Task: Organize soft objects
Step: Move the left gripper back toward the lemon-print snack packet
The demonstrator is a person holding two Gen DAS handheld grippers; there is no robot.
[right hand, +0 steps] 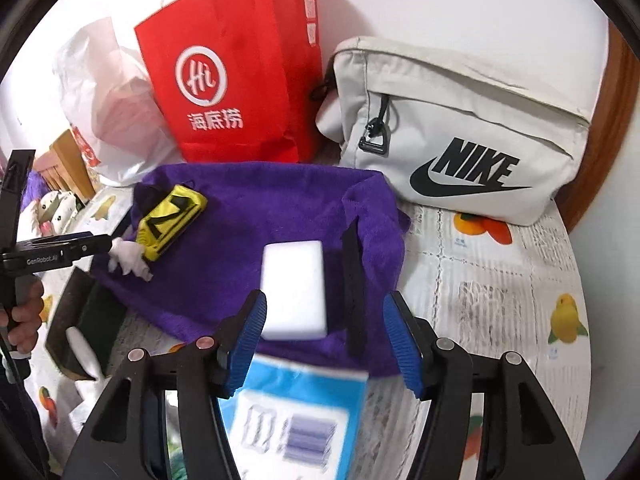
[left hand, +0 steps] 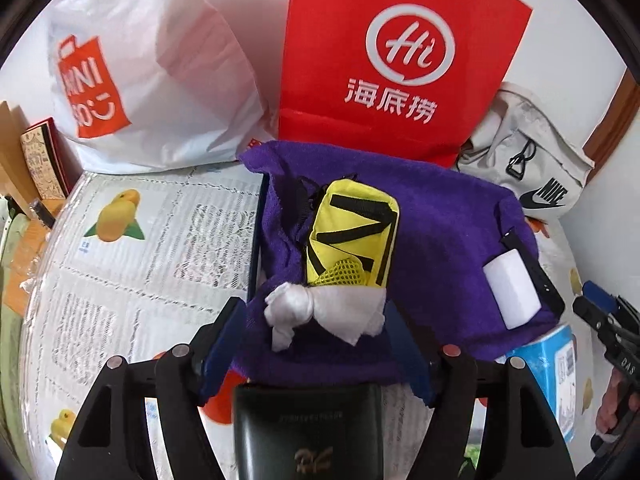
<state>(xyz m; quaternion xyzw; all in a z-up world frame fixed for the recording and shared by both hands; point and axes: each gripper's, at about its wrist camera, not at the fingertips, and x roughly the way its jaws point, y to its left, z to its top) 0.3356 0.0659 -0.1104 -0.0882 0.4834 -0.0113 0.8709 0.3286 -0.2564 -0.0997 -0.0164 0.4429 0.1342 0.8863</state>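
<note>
Jaws apart — purple towel hides box.

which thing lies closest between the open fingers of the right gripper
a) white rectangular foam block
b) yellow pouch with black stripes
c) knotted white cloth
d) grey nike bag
a: in the right wrist view the white rectangular foam block lies on the purple fleece towel just ahead of the right gripper, whose jaws stand open, while the yellow pouch with black stripes sits far off to the left.

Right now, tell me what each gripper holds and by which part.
Nothing is held. The left gripper is open around the white cloth; the right gripper is open near the white sponge.
</note>
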